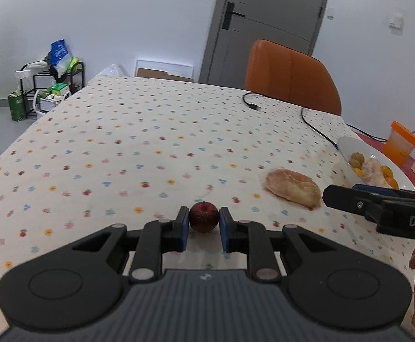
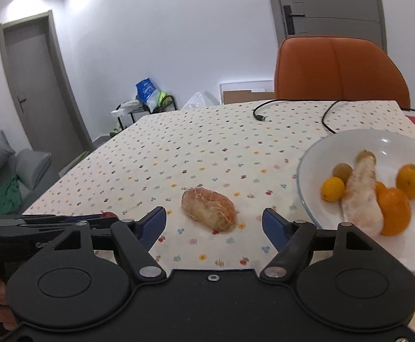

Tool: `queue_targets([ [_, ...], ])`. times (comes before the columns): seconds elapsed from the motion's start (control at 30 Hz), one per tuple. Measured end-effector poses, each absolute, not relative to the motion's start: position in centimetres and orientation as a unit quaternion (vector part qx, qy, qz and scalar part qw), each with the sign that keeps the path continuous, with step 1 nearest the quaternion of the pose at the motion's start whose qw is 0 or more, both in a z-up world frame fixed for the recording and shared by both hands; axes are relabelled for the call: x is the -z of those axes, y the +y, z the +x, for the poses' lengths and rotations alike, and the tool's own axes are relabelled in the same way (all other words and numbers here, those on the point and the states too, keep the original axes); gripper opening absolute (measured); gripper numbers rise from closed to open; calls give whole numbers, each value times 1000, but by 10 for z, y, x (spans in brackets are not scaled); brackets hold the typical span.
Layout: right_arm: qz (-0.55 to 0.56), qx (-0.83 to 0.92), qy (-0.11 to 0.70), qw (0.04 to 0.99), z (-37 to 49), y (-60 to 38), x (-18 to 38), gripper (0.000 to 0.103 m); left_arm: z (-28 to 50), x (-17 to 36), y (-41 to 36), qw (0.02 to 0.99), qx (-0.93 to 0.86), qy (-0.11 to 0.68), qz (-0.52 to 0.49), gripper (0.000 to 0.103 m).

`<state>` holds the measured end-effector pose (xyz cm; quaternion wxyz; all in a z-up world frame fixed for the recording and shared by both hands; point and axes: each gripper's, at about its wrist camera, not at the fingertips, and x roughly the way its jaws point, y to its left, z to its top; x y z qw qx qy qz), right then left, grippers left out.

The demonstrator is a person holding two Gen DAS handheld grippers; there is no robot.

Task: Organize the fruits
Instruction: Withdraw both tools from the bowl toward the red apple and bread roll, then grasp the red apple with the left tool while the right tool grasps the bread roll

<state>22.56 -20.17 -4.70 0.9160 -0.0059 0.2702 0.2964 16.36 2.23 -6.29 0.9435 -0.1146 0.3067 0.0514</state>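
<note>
**On the dotted cloth, left fingers around a small red apple**

At the near left of the table point(image 1: 122, 131), the left gripper point(image 1: 202, 223) has its blue pads narrowed on either side of a small red apple point(image 1: 204, 216) that sits on the cloth; whether the pads touch it I cannot tell. Just right of it lies a peeled pomelo segment point(image 2: 208, 209), in front of the right gripper point(image 2: 214, 222), whose fingers stand wide and hold nothing. Farther right, a white bowl point(image 2: 358, 139) holds oranges point(image 2: 394, 209), a small yellow fruit point(image 2: 333, 188) and a second peeled segment point(image 2: 362, 196). Beyond the far edge stands an orange chair point(image 2: 338, 68).
</note>
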Motion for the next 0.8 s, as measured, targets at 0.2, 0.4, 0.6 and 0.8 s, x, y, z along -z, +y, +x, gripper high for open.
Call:
queue_targets([
  [0.2, -25, -303, 278, 911, 237, -188, 50, 71, 160, 64, 38, 941, -76, 304, -123, 21],
  [0.4, -43, -303, 289, 907, 247, -178, 55, 71, 158, 65, 50, 940, -90, 299, -135, 21],
  [0.6, -52, -300, 289, 908, 260, -168, 55, 69, 154, 65, 57, 940, -93, 296, -143, 21],
  [0.8, -60, -307, 301, 901, 259, -159, 60, 57, 150, 65, 64, 939, -99, 294, -150, 21],
])
